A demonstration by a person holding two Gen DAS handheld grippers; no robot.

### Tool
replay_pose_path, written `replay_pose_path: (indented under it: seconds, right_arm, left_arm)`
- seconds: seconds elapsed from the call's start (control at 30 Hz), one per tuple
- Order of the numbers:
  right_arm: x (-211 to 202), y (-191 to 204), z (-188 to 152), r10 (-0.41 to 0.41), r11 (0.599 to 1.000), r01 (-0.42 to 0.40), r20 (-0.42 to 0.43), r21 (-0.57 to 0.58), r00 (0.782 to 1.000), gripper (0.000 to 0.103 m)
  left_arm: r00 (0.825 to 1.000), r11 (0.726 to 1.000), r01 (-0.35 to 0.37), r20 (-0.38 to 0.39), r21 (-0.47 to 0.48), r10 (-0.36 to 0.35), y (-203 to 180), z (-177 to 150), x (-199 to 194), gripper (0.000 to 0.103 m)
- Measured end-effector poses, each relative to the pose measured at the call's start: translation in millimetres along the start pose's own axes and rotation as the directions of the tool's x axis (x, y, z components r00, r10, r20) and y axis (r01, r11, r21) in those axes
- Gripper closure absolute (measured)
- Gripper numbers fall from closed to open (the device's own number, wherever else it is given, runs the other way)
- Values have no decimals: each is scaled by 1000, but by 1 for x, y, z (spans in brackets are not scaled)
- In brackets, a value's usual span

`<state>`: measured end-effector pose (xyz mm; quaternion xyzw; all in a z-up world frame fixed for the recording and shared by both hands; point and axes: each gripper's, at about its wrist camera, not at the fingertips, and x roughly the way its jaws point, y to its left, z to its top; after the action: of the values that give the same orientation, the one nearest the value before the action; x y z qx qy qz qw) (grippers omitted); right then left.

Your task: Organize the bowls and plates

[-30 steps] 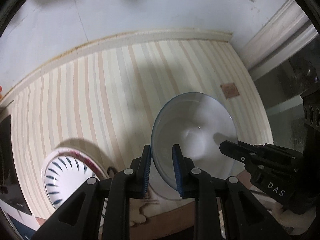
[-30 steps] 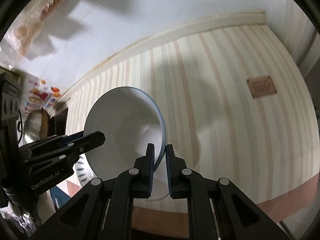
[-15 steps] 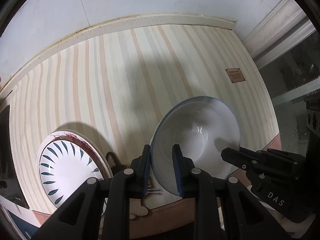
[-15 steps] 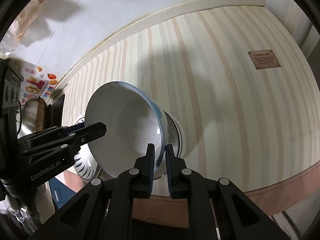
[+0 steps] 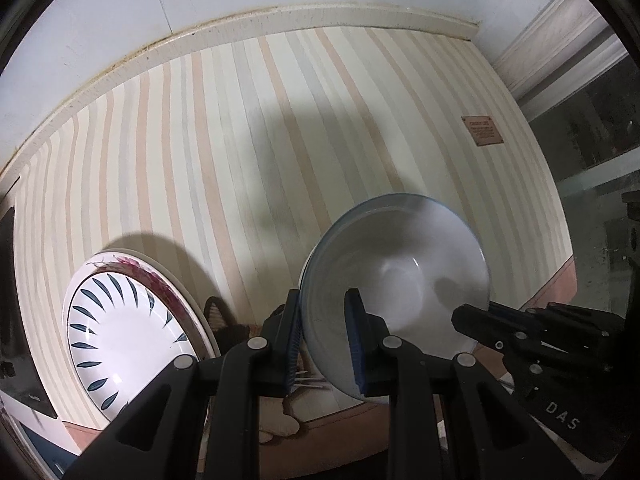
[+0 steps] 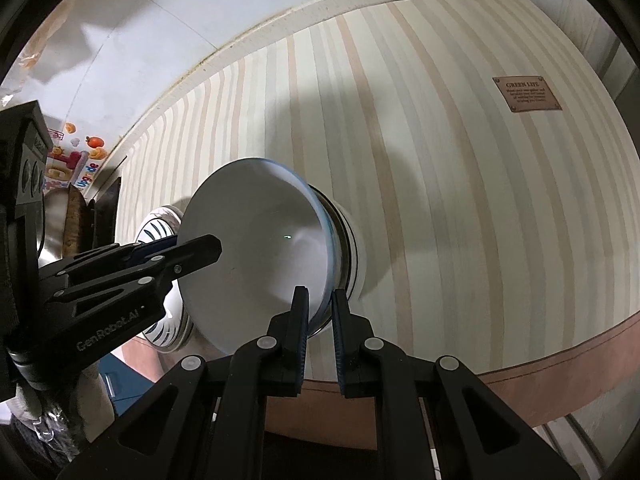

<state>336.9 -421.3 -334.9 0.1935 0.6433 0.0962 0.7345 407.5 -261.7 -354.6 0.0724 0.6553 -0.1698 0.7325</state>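
A white bowl with a blue rim [image 5: 404, 276] [image 6: 256, 248] is held over the striped tablecloth [image 5: 248, 152]. My left gripper [image 5: 326, 344] is shut on its near-left rim. My right gripper [image 6: 320, 332] is shut on the opposite rim and shows in the left wrist view [image 5: 532, 340]; the left one shows in the right wrist view [image 6: 136, 272]. The bowl sits in or just above another bowl [image 6: 352, 248] on the table. A white plate with blue leaf marks [image 5: 120, 336] [image 6: 160, 232] lies on a larger pink-patterned plate to the left.
A brown label [image 5: 482, 130] [image 6: 526, 94] is sewn on the cloth at the right. The wall runs along the table's far edge. A metal pot [image 6: 54, 220] and dark items stand at the far left. Glass furniture stands at the right [image 5: 592, 152].
Both grippers have carried the bowl nearer and lower toward the table's front edge. A second bowl now shows right under it. The plates have come further into view.
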Motion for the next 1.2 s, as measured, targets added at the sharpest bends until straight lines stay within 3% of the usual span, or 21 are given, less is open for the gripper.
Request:
replay_pose_path:
  seconds: [0.33, 0.73, 0.93, 1.03, 1.1, 1.2]
  right_arm:
    - [5, -2, 12, -5, 1000, 5, -24, 4, 1000, 90]
    - [-1, -4, 20, -14, 1000, 14, -27, 18, 1000, 87]
    - [-32, 3, 13, -56, 998, 55, 25, 13, 998, 66]
    - [-54, 13, 7, -88, 996, 87, 65, 5, 994, 54]
    - [-69, 19, 1, -102, 995, 103, 89, -7, 991, 40]
    - [-93, 31, -6, -113, 993, 117, 136, -26, 984, 25]
  left_arm:
    - [999, 1000, -20, -40, 5, 20, 0, -1, 13, 84]
    - [997, 999, -43, -70, -16, 42, 5, -8, 2, 83]
    - [998, 998, -59, -33, -8, 59, 10, -19, -30, 83]
    - [999, 999, -52, 0, -1, 52, 9, -26, -53, 76]
    - [999, 1000, -31, 23, 0, 31, 9, -30, -68, 73]
    - [997, 1000, -25, 74, 14, 24, 6, -35, -90, 52]
